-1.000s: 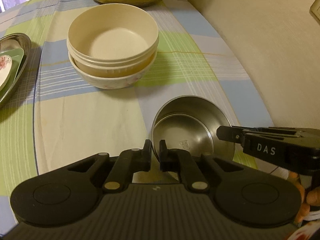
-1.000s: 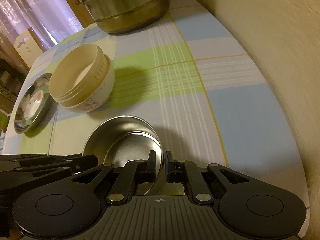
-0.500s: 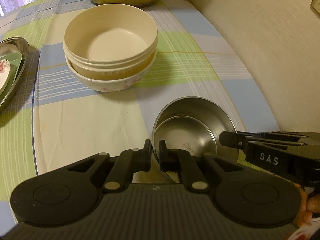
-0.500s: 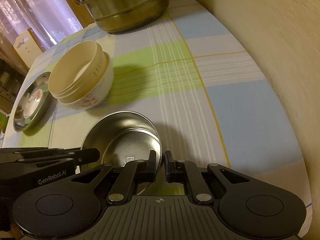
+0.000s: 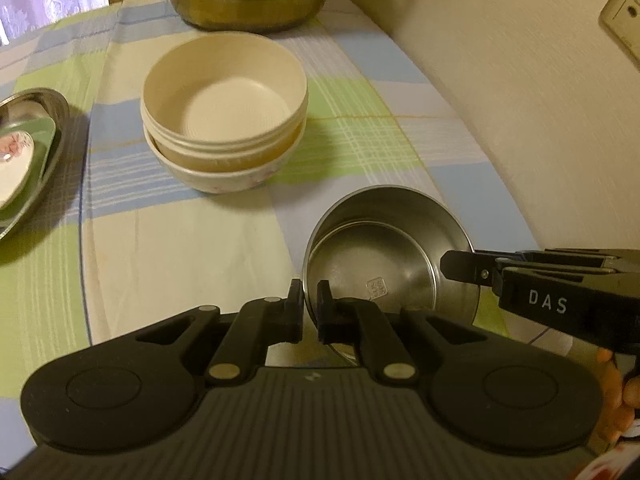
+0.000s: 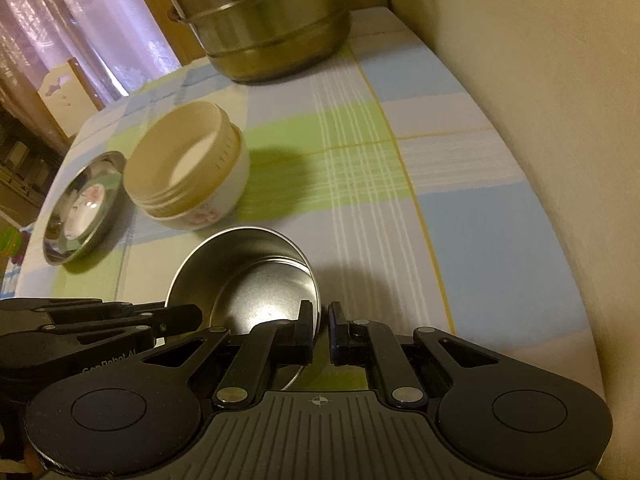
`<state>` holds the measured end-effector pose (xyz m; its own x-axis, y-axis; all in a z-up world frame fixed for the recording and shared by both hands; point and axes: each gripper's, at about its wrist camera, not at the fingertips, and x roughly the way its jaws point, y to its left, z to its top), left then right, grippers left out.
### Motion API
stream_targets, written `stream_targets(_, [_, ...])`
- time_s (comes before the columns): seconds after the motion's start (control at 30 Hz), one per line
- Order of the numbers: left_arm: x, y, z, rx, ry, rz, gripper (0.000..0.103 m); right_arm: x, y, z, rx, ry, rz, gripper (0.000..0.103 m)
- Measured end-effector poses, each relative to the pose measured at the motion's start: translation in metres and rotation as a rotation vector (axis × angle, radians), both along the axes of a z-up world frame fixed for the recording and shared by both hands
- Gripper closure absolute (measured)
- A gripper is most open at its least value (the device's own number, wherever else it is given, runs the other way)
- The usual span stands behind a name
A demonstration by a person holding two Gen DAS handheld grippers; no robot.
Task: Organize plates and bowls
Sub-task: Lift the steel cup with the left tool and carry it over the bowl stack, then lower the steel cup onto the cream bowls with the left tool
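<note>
In the left wrist view your left gripper (image 5: 309, 307) tilts steeply down at the table, its jaws pinched on the near-left rim of the steel bowl (image 5: 384, 256), one finger outside and one inside. Your right gripper (image 5: 452, 266) comes in from the right and meets the opposite rim. The stacked cream bowls (image 5: 224, 108) sit ahead of the fingers, to the left.

In the right wrist view your right gripper (image 6: 321, 320) also angles down, clamped on the steel bowl's (image 6: 240, 272) right rim, with the tablecloth (image 6: 400, 184) beyond
</note>
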<state>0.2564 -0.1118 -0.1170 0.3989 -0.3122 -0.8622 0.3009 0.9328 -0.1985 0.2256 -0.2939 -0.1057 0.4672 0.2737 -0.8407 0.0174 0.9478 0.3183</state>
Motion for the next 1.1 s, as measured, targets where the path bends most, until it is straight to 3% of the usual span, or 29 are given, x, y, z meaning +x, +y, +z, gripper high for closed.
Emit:
stream_targets(0.47, [-0.007, 0.029, 0.056, -0.033, -0.089, 0.028, 0.097, 0.003, 0.013, 0.058, 0.083, -0.068, 0.020, 0.095])
stream_targets(0.83, [0.026, 0.057, 0.085, -0.040, -0.151, 0.083, 0.098, 0.047, 0.038, 0.085, 0.100, -0.137, 0.043, 0.095])
stream_targets(1.1, [0.060, 0.066, 0.093, -0.036, -0.187, 0.105, 0.098, 0.085, 0.047, 0.088, 0.112, -0.142, 0.044, 0.095])
